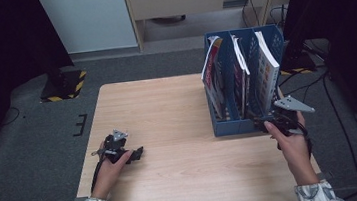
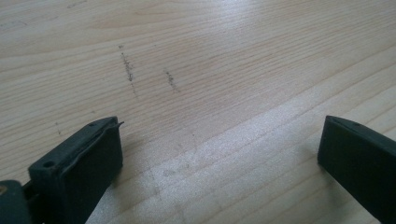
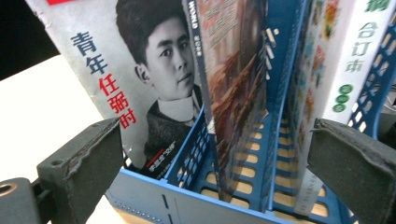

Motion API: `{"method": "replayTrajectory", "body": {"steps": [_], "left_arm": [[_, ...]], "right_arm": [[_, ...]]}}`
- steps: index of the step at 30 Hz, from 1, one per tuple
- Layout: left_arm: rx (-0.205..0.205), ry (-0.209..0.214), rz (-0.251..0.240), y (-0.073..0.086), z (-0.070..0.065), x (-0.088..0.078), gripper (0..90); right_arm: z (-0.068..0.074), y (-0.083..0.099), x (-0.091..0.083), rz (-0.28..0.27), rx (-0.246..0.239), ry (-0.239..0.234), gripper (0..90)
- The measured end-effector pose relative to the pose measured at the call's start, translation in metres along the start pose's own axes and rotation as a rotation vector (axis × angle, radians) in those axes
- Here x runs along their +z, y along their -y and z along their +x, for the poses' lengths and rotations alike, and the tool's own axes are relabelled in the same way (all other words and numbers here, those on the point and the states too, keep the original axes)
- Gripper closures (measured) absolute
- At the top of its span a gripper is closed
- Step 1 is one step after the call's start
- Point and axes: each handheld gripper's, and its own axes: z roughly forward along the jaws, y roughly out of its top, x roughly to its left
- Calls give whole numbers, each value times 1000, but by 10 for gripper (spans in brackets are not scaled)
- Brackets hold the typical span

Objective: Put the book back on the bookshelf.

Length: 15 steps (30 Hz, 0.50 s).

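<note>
Now the right claw (image 1: 264, 121) stands wide open with nothing between its jaws, held at the near right corner of the blue file rack (image 1: 229, 125), which sits on the right side of the counter (image 1: 174, 171). In the right gripper view its two black jaws frame the rack's near wall (image 3: 187, 200), with the middle magazine (image 3: 233, 93) standing on edge straight ahead between them. To the left of it leans a magazine with a portrait cover (image 3: 140, 70), and in the right-hand slot stands a thicker white-spined volume (image 3: 350, 56).

The left claw (image 1: 134, 154) rests low on the near left of the counter, well apart from the rack; in the left gripper view its jaws stand wide apart over bare wood (image 2: 210, 93), holding nothing.

The middle magazine looks light, thin and floppy, with a glossy cover that could slip. I judge the best hold is on its spine edge, pinched firmly near the upper part where it stands above the rack wall, so the pages do not fan or bend. The divider beside it leaves little room for a jaw.
</note>
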Motion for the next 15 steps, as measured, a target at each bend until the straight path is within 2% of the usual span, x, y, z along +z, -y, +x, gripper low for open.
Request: {"method": "replayTrajectory", "body": {"steps": [8, 11, 15], "left_arm": [[0, 0, 0, 0, 0, 0, 0], [0, 0, 0, 0, 0, 0, 0], [0, 0, 0, 0, 0, 0, 0]], "right_arm": [[9, 2, 2, 7, -15, -21, 56], [14, 1, 2, 5, 3, -48, 65], [25, 1, 4, 17, -10, -66, 63]]}}
